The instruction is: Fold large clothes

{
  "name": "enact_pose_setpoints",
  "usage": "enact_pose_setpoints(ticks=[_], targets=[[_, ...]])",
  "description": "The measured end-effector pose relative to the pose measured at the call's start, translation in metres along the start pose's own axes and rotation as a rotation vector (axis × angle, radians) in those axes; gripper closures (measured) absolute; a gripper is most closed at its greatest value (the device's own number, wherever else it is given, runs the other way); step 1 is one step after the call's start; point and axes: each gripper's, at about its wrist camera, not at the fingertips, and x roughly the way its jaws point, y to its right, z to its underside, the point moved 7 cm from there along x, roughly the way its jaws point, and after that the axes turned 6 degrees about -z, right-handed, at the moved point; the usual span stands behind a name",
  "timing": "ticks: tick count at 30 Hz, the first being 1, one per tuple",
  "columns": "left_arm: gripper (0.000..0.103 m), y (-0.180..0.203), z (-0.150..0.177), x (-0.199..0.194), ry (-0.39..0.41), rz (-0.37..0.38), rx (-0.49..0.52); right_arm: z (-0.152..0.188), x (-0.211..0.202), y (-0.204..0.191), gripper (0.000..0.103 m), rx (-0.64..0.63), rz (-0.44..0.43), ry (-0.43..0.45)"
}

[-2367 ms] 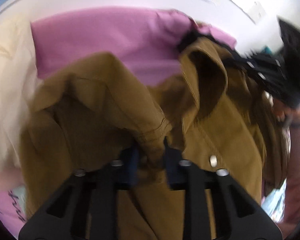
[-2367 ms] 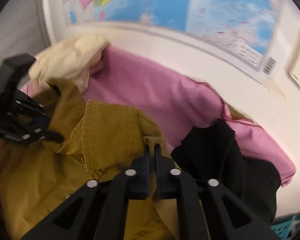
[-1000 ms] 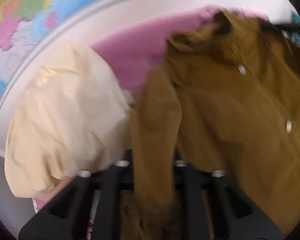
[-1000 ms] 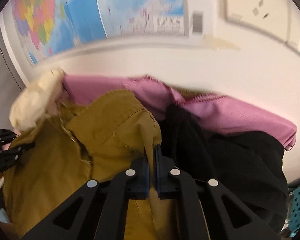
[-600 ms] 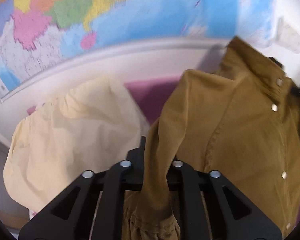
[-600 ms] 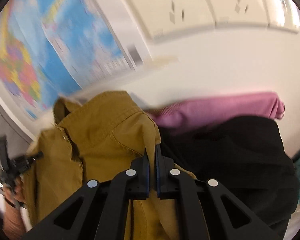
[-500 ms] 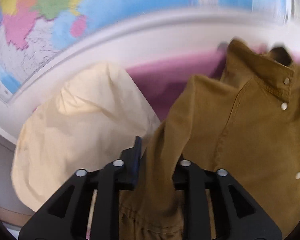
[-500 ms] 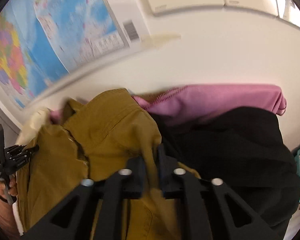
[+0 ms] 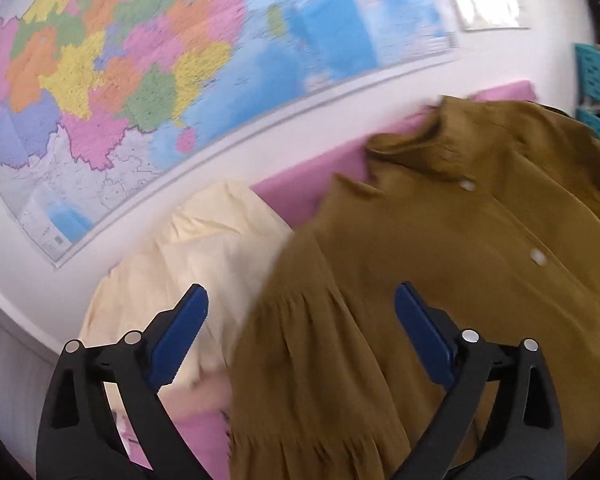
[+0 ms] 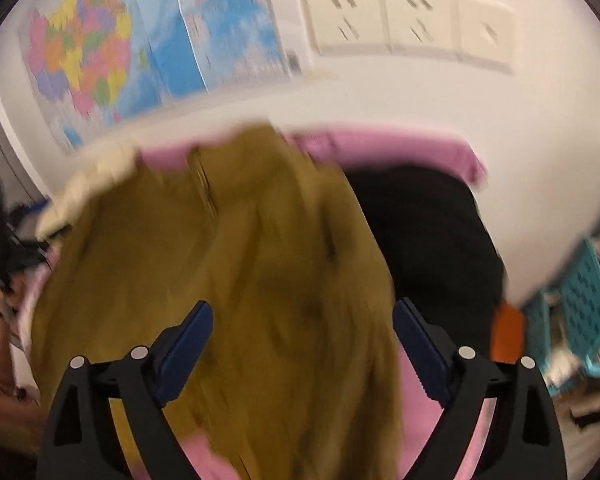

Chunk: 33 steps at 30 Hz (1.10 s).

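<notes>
In the left wrist view the left gripper [image 9: 300, 320] has its jaws spread wide, having just been opening, and the blue pads [image 9: 178, 334] stand far apart at lower left and lower right of the frame. The mustard-brown jacket [image 9: 440, 272] fills the right and lower middle of that picture. Its sleeve hangs down through the gap between the pads — nearer the right one, yet neither pad presses on it. The collar and a row of pale snap buttons [image 9: 538, 256] run toward the upper right. At the left of the jacket lies a cream garment [image 9: 204, 256], partly behind the left pad, and a pink cloth [image 9: 320, 176] shows under both. A coloured wall map [image 9: 148, 72] covers the upper left.

In the right wrist view, which is heavily blurred, the right gripper [image 10: 302, 332] also stands open, its jaws just having parted. The jacket [image 10: 240, 280] spreads across the centre and lower left, and a hanging fold of it runs down between the two pads [image 10: 188, 340] without being pinched. A black garment [image 10: 428, 232] lies at the right of the jacket, beyond the right pad, on the pink cloth [image 10: 380, 148]. A teal basket [image 10: 580, 300] sits at the right edge — the map [image 10: 120, 48] and wall sockets [image 10: 412, 24] fill the top.
</notes>
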Motion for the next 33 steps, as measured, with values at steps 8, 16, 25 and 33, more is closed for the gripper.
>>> enact_pose_setpoints(ticks=[8, 16, 25, 33], targets=[[0.009, 0.016, 0.083, -0.032, -0.117, 0.012, 0.033, 0.114, -0.028, 0.018, 0.014, 0.074, 0.042, -0.091], [0.045, 0.017, 0.122, -0.020, -0.212, -0.008, 0.017, 0.120, -0.040, 0.024, 0.097, 0.112, 0.019, -0.036], [0.085, -0.096, 0.099, -0.017, -0.210, -0.277, -0.185, 0.073, -0.067, 0.077, 0.094, 0.232, 0.157, 0.098], [0.031, -0.124, 0.110, -0.019, -0.250, -0.553, -0.138, 0.101, -0.056, 0.080, 0.048, 0.293, 0.276, 0.121]])
